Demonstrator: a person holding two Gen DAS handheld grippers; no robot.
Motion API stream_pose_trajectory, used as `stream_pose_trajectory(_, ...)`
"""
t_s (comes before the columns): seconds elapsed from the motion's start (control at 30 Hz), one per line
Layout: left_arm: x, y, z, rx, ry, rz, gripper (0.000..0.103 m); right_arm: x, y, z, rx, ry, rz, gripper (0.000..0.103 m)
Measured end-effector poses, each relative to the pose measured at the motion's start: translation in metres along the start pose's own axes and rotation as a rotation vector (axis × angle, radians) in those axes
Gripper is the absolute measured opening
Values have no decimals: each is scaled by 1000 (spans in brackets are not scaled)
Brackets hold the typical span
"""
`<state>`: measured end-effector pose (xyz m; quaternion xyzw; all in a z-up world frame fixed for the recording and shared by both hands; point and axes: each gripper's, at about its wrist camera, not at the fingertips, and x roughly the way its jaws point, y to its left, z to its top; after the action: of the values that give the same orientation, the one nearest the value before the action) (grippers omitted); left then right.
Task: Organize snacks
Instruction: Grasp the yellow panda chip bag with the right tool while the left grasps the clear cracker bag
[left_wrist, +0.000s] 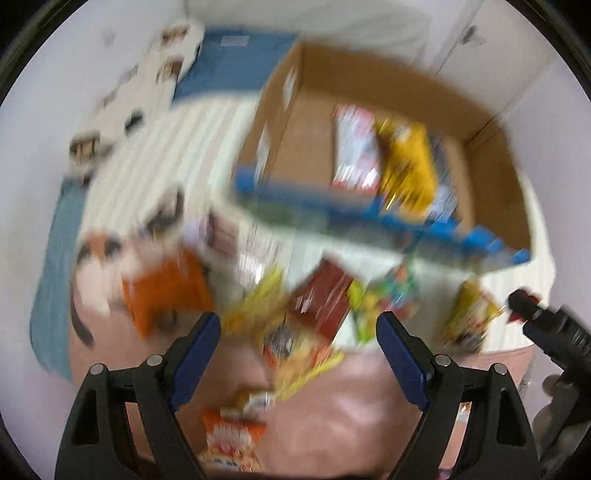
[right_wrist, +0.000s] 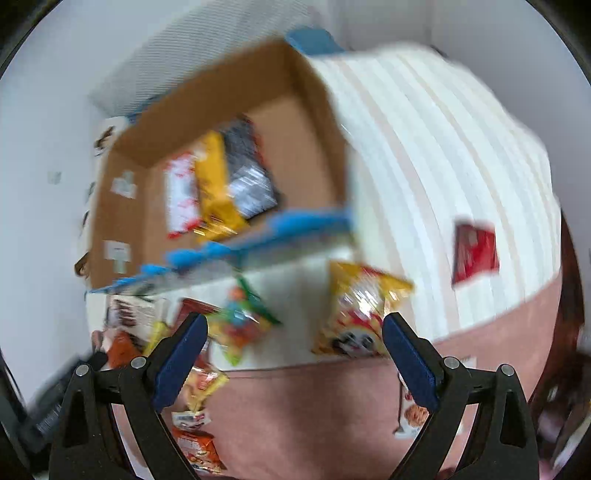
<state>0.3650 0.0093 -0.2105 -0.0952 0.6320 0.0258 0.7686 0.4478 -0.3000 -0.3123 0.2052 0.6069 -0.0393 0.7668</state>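
With three packets already lying in the cardboard box (right_wrist: 306, 122) at the far side, roughly a third done: left gripper (left_wrist: 298, 328) and right gripper (right_wrist: 294, 332) both wide, empty, above loose snacks (right_wrist: 360, 314) near the box.

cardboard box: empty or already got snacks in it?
Not empty. The open cardboard box holds a yellow bag, a red-and-white pack and a dark pack; more snacks lie outside.

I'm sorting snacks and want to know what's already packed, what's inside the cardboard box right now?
Inside the cardboard box lie three packets side by side: a red-and-white packet, a yellow packet and a dark silvery packet. Blur hides their labels, and anything beneath them is covered.
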Motion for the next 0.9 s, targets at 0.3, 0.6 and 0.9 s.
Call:
stream_pose_trajectory(0.3, 99, 27, -27, -207, 234, -40, 86, 74, -40, 6, 83, 49, -125, 87)
stream_pose_trajectory(0.6, 147, 7, -21, -199, 266, 50, 86, 101, -40, 14, 64, 82, -211, 79)
stream_pose_trajectory(0.9, 132, 3, -46, -28, 216, 105, 69, 100, -38, -10, -46, 121, -199, 58)
